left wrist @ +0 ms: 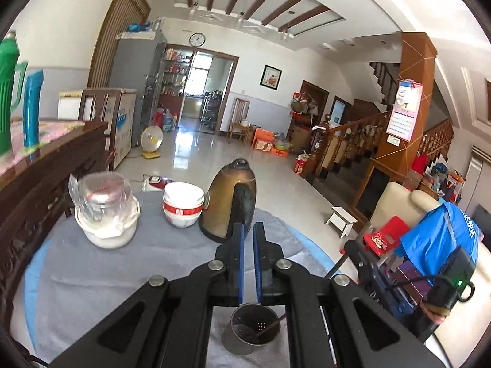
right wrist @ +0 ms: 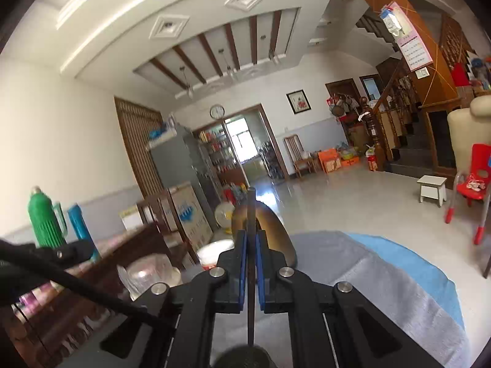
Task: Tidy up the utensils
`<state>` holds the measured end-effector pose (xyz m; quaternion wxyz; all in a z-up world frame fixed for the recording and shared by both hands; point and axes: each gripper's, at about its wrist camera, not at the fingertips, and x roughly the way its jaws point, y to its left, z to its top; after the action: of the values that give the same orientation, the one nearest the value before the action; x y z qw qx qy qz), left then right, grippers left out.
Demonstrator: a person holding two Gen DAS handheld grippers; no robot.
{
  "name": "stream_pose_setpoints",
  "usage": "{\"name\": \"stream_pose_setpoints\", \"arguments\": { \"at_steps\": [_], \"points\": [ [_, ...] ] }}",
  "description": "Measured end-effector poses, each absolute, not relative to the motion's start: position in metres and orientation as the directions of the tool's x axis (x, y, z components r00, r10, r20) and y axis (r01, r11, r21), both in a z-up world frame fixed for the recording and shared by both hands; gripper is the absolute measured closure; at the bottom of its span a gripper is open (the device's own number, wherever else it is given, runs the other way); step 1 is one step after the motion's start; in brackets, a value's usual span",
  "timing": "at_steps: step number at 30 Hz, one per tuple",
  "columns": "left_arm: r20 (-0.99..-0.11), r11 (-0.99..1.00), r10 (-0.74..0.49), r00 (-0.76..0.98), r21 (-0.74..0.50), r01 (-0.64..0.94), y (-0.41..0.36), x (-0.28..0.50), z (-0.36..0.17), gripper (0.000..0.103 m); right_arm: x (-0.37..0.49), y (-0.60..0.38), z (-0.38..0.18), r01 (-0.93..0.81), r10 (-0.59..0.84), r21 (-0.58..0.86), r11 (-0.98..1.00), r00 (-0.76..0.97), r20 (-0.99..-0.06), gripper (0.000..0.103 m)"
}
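Note:
A metal utensil holder point(left wrist: 250, 329) stands on the grey cloth right below my left gripper point(left wrist: 248, 230), with a thin dark stick leaning inside it. My left gripper's blue pads are close together with a narrow gap and nothing between them. My right gripper point(right wrist: 251, 236) is shut on a dark chopstick point(right wrist: 251, 263) that runs upright between the pads, its top above the fingertips and its lower end over the dark rim of the holder point(right wrist: 242, 357) at the bottom edge.
On the cloth-covered round table point(left wrist: 92, 276) stand a brass-coloured kettle point(left wrist: 230, 202), stacked white and red bowls point(left wrist: 183, 204) and a clear jar in a white bowl point(left wrist: 106, 211). A dark wooden sideboard point(left wrist: 46, 168) with green and blue flasks is at left.

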<state>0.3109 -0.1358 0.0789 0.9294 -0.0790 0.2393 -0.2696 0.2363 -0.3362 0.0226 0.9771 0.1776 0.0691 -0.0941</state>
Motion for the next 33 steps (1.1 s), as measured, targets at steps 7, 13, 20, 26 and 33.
{"name": "stream_pose_setpoints", "arguments": {
  "at_steps": [7,13,20,26,33],
  "points": [
    [-0.454,0.85,-0.527,0.719,-0.263,0.456,-0.116,0.308,0.064,0.09,0.23,-0.345,0.004,0.142,-0.039,0.361,0.922,0.96,-0.277,0.093],
    [-0.566,0.892,-0.447,0.693,-0.347,0.292,-0.05,0.339,0.033,0.042,0.192,-0.357,-0.003,0.12,0.013,0.423,0.898,0.954,-0.299,0.037],
    [-0.777,0.916,-0.376,0.505,-0.393,0.079,0.002,0.38,-0.038,0.042,0.127,-0.369,-0.007,0.059,0.046,0.446,0.893,0.974,-0.222,0.036],
    [-0.867,0.91,-0.374,0.329,-0.412,-0.052,-0.002,0.408,-0.105,0.043,0.109,-0.374,-0.018,0.07,0.046,0.421,0.904,0.964,-0.261,0.036],
    [-0.919,0.93,-0.309,0.245,-0.346,-0.125,-0.018,0.438,-0.152,0.046,0.11,-0.372,-0.05,0.056,0.114,0.418,0.907,0.921,-0.371,0.051]
  ]
}}
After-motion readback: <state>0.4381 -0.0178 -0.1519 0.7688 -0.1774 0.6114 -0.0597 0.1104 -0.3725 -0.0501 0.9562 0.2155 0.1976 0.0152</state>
